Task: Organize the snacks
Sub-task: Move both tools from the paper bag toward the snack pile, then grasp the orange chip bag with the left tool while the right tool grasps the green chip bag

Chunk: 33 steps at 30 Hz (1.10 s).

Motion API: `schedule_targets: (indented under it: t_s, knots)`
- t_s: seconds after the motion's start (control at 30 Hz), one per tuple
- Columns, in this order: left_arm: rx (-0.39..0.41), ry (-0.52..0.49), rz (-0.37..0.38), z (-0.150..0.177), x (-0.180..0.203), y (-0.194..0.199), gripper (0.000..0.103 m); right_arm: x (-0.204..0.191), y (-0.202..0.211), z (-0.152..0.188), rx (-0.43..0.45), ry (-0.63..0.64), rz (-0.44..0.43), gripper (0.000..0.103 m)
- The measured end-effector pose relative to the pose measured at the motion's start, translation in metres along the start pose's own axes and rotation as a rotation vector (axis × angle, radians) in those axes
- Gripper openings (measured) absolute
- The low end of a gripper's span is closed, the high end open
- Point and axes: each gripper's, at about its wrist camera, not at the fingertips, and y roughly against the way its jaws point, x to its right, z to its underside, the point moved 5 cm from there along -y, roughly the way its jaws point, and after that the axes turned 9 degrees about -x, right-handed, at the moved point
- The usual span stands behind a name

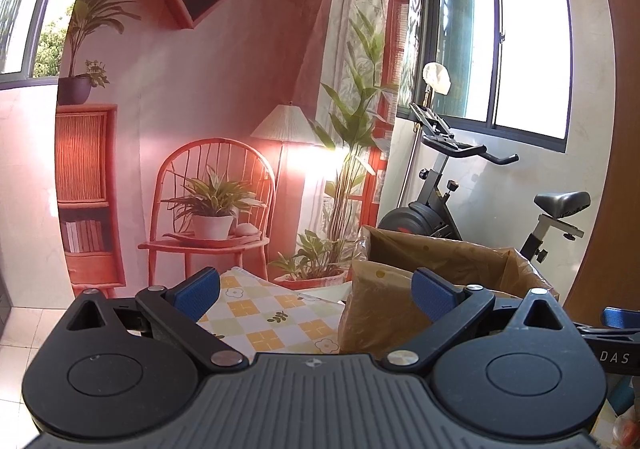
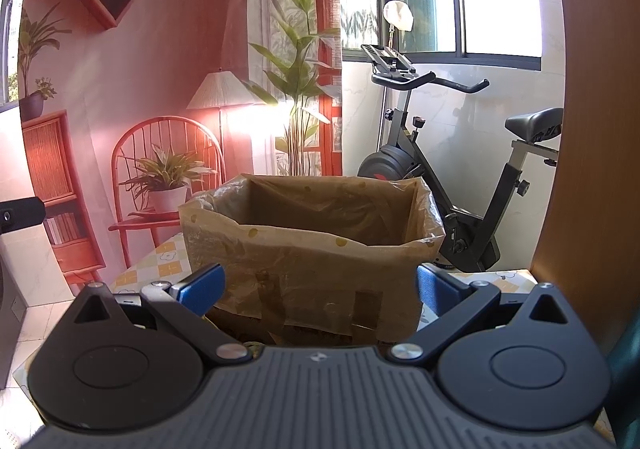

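A brown box (image 2: 304, 249) lined with a tan dotted plastic bag stands on the checked tablecloth, its top open; I cannot see what lies inside. My right gripper (image 2: 320, 289) is open just in front of its near wall, blue pads spread wide with nothing between them. In the left wrist view the same box (image 1: 440, 269) sits to the right, and my left gripper (image 1: 316, 295) is open over the tablecloth (image 1: 264, 313), its right pad in front of the box's left corner. No snack is clearly visible.
The right gripper's arm (image 1: 612, 345) shows at the right edge of the left wrist view. An exercise bike (image 2: 448, 169) stands behind the table. A printed room backdrop (image 2: 160, 89) hangs at the back. A wooden panel (image 2: 592, 129) rises at the right.
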Motion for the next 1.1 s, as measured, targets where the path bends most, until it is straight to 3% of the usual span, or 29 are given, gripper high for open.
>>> schedule_targets:
  t_s: [0.13, 0.33, 0.5, 0.6, 0.7, 0.77, 0.93, 1.1]
  knots:
    - [-0.036, 0.038, 0.008, 0.005, -0.003, -0.008, 0.103, 0.000, -0.005, 0.004, -0.009, -0.006, -0.017, 0.103]
    - [-0.153, 0.063, -0.031, 0.020, -0.016, -0.029, 0.101, 0.001, -0.022, 0.024, -0.035, -0.014, -0.046, 0.103]
    - [-0.083, 0.058, -0.010, 0.031, -0.029, -0.053, 0.100, 0.006, -0.046, 0.053, -0.116, -0.048, -0.094, 0.103]
    - [-0.114, 0.057, 0.010, 0.046, -0.033, -0.062, 0.099, 0.003, -0.057, 0.071, -0.162, -0.046, -0.116, 0.103]
    - [-0.109, 0.069, 0.036, 0.061, -0.032, -0.081, 0.097, -0.017, -0.067, 0.095, -0.218, 0.064, -0.094, 0.102]
    - [-0.147, 0.053, 0.031, 0.072, -0.030, -0.089, 0.094, -0.031, -0.074, 0.111, -0.252, 0.092, -0.137, 0.102]
    - [-0.177, 0.026, 0.037, 0.087, -0.029, -0.098, 0.093, -0.044, -0.092, 0.140, -0.338, 0.048, -0.181, 0.101]
    - [-0.237, 0.018, 0.031, 0.100, -0.030, -0.100, 0.093, -0.043, -0.108, 0.153, -0.389, 0.023, -0.160, 0.101]
